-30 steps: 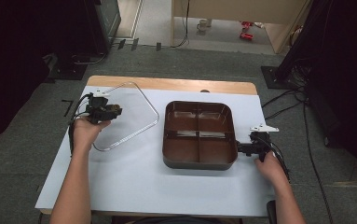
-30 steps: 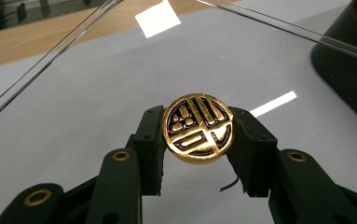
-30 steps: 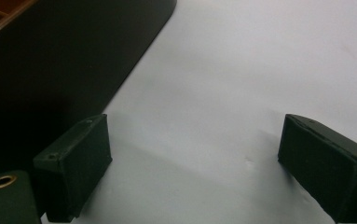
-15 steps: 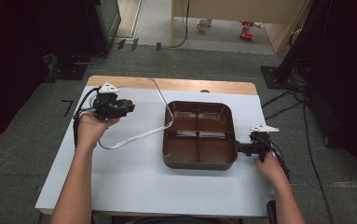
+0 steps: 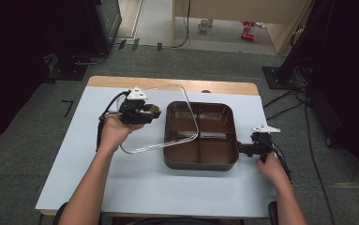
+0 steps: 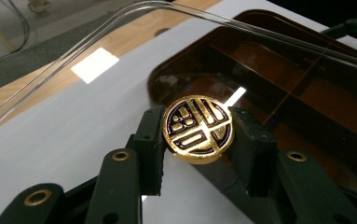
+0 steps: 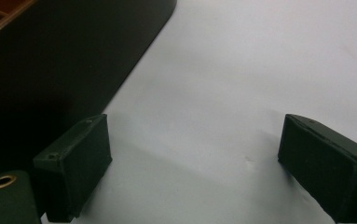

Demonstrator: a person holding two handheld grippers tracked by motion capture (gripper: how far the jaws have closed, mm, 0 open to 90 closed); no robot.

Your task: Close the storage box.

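— Clear plastic lid (image 5: 165, 119), where is it?

— Left gripper (image 5: 150, 112) pinches its gold knob (image 6: 198, 129); the lid hangs tilted, half over the brown divided tray (image 5: 224, 161), probably not seated yet.

— And the right gripper (image 7: 192, 168)?

— Its jaws stand apart, holding nothing, just beside the tray on the white table (image 5: 97, 183).

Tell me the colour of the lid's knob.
Gold with a dark openwork pattern; the knob shows best in the left gripper view.
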